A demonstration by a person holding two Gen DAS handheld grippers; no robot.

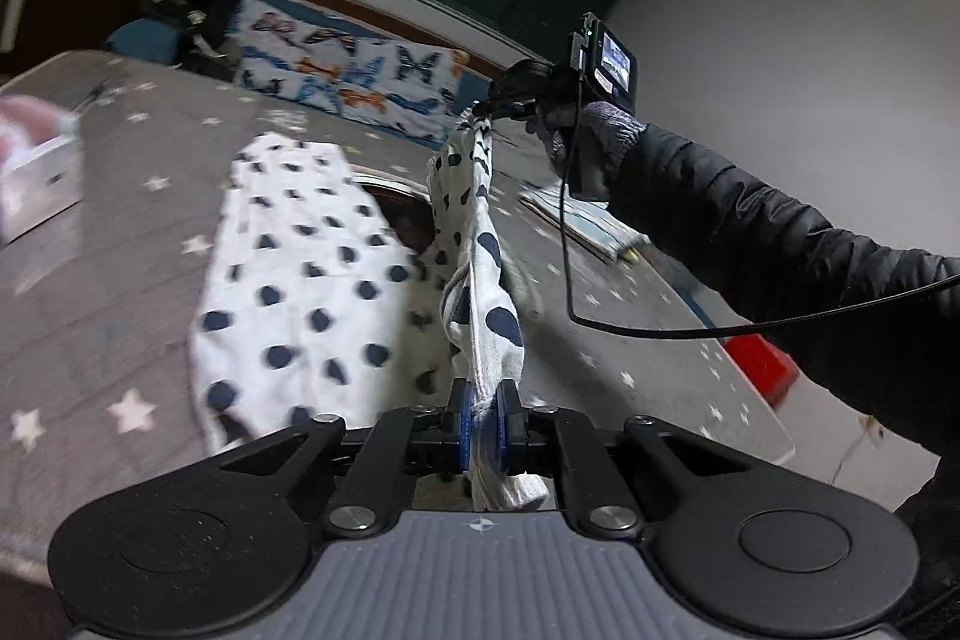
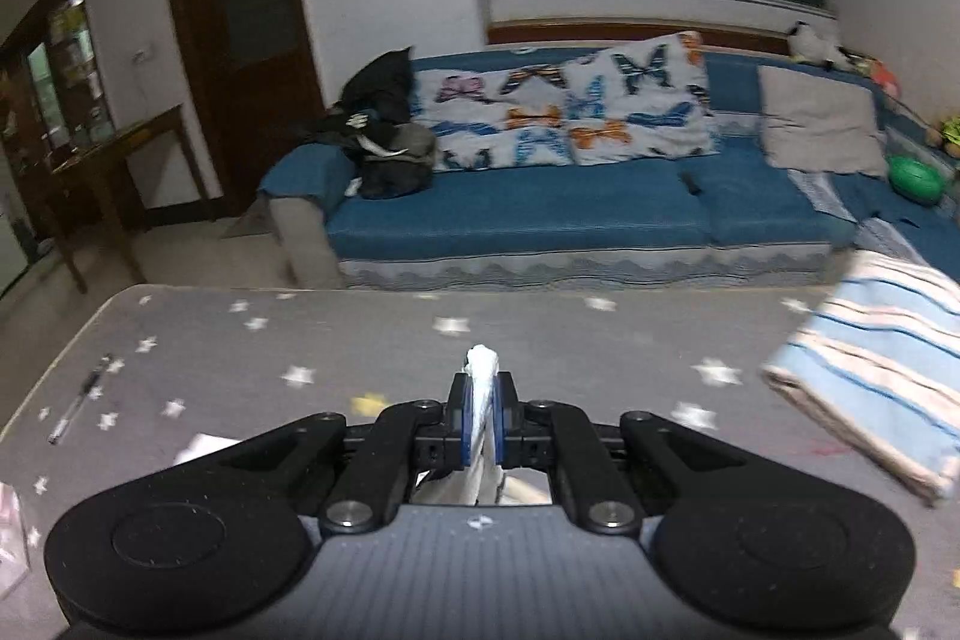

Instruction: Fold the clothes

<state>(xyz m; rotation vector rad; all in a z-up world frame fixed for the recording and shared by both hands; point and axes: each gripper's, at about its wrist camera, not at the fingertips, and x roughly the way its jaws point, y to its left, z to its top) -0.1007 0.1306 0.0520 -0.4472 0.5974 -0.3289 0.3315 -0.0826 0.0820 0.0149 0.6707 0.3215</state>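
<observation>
A white garment with dark blue dots point(image 1: 300, 280) lies partly on the grey star-patterned table point(image 1: 120, 232). My left gripper point(image 1: 483, 409) is shut on one edge of it, near the table's front. The cloth runs taut up to my right gripper point(image 1: 480, 112), which is shut on the other end and holds it above the table. In the right wrist view my right gripper point(image 2: 482, 412) pinches a white bunch of the cloth point(image 2: 482, 370) between its blue pads, above the table point(image 2: 360, 340).
A folded blue striped towel point(image 2: 876, 376) lies at the table's right. A pen point(image 2: 81, 400) lies at its left edge. A white box point(image 1: 36, 184) and a red object point(image 1: 759, 358) sit at the table edges. A blue sofa point(image 2: 540, 208) stands beyond.
</observation>
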